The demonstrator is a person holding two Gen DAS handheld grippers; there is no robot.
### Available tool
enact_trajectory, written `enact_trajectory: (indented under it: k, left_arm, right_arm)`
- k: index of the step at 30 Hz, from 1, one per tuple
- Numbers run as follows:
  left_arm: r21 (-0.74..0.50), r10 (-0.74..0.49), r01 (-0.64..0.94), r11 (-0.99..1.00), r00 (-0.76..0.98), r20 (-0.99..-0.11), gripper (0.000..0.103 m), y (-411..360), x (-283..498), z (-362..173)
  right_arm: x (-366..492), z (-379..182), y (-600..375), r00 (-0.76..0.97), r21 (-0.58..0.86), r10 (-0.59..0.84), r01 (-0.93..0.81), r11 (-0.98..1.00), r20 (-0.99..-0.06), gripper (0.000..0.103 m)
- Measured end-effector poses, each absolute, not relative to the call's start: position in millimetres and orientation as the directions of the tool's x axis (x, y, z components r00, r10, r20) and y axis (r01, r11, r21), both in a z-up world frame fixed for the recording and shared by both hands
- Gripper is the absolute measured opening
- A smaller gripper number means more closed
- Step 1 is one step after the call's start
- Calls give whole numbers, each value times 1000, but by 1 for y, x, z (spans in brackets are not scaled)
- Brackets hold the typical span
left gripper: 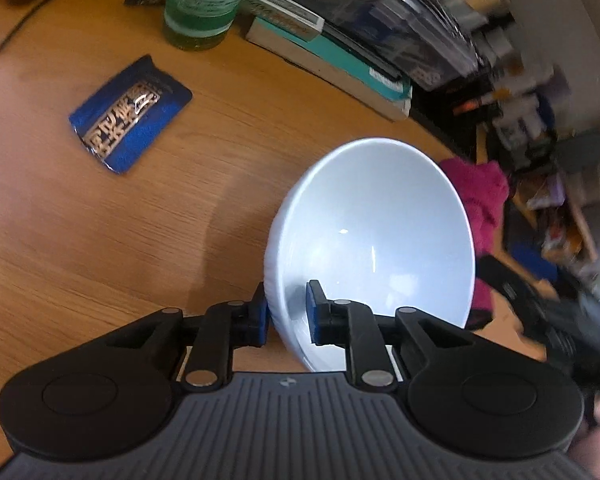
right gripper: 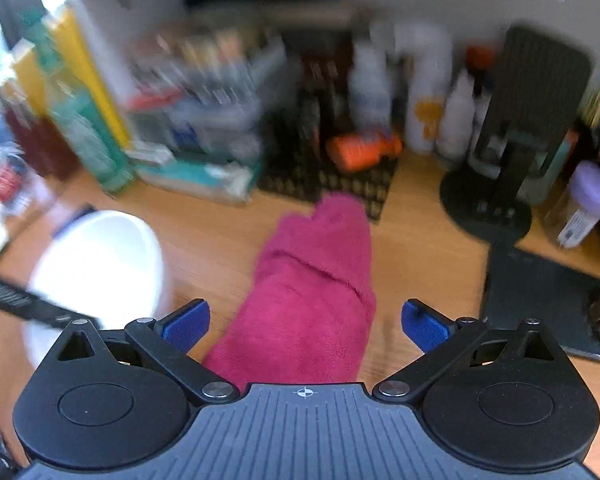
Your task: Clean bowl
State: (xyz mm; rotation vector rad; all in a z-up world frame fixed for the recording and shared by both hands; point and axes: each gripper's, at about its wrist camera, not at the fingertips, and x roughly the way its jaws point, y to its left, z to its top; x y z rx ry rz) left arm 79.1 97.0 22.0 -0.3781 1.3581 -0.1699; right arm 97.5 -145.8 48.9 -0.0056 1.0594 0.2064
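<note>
A white bowl (left gripper: 372,232) stands tilted on its side near the wooden table's right edge, its inside facing right. My left gripper (left gripper: 286,312) is shut on the bowl's rim, one blue pad outside the wall and one inside. The same bowl (right gripper: 100,264) shows blurred at the left in the right wrist view. A magenta cloth (right gripper: 312,300) lies folded on the table, and its far edge (left gripper: 480,196) peeks out behind the bowl. My right gripper (right gripper: 306,326) is open above the cloth's near end, blue pads wide on either side without touching it.
A blue foil packet (left gripper: 130,114) lies on the table (left gripper: 100,240) at the left, with a green bottle (left gripper: 204,0) and stacked books (left gripper: 332,52) behind. A black stand (right gripper: 512,152), white bottles (right gripper: 424,92) and a lilac-capped jar (right gripper: 588,200) crowd the back right.
</note>
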Motion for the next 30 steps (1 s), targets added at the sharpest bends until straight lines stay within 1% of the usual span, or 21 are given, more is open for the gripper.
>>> enact_trajectory:
  k: [3,4,5,6,7,8,9,10,11,12,13,14,16,18,21,22,25,26,27,28,30]
  left_arm:
    - [-318,-302,-51,947,201,-932,24,89,80,24]
    - [-320,-306,-46,946,198,-931,24,87,81,23]
    - [-325,-311,-40,945,202,-929,23,87,81,22]
    - [-330,-317,-34,943,207,-926,20,87,81,22]
    - [-339,-323,-36,940,225,-919,18,95,76,24]
    - [-347,-328,-37,937,244,-912,16,104,71,27]
    - [-345,-327,-30,938,252,-911,15,104,69,29]
    - [-313,-301,-1,950,271,-914,15,99,67,33]
    - [-279,-274,28,960,292,-916,14,94,65,38]
    - [-261,-262,45,964,301,-917,14,91,63,41]
    - [-237,-250,81,968,307,-918,14,83,61,44]
    - [-232,-249,91,969,309,-918,13,81,59,44]
    - [-212,-237,112,971,320,-917,13,77,57,48]
    - [-184,-218,131,974,331,-918,13,70,52,51]
    - [-161,-204,153,975,330,-922,13,65,46,52]
    - [-161,-205,158,974,323,-924,14,65,45,53]
    - [-158,-202,165,974,302,-932,17,67,37,51]
    - [-178,-212,140,974,289,-934,21,71,38,47]
    - [-199,-223,114,973,276,-935,22,76,38,42]
    - [-225,-239,82,971,269,-933,22,81,37,40]
    - [-259,-259,35,965,256,-931,21,88,35,36]
  right_arm:
    - [99,25,-141,475,102,142,-110,989,-869,103]
    - [97,19,-137,491,90,139,-123,988,-860,87]
    - [90,15,-128,522,46,147,-201,979,-840,72]
    - [89,15,-128,525,55,171,-230,972,-834,45]
    - [88,16,-129,525,68,197,-255,965,-828,35]
    - [90,20,-135,519,95,226,-267,959,-824,33]
    - [91,24,-140,519,109,248,-283,953,-818,32]
    - [90,33,-142,538,90,253,-309,947,-804,32]
    - [88,47,-143,556,63,269,-360,931,-786,32]
    - [82,70,-139,565,24,306,-450,892,-766,32]
    - [79,79,-136,557,16,316,-477,879,-768,32]
    - [73,93,-127,525,2,350,-552,834,-776,32]
    - [67,108,-107,387,66,426,-673,737,-818,33]
    - [67,98,-79,176,207,468,-726,656,-866,33]
    - [82,67,-49,41,272,431,-720,638,-901,34]
    - [91,52,-35,18,269,400,-712,649,-916,34]
    - [112,29,-13,2,255,361,-703,664,-933,34]
    - [120,25,-2,29,230,353,-708,667,-935,34]
    - [126,31,5,99,202,380,-711,674,-920,34]
    - [129,45,3,157,216,436,-693,688,-886,34]
    - [123,73,-11,211,243,497,-674,697,-842,34]
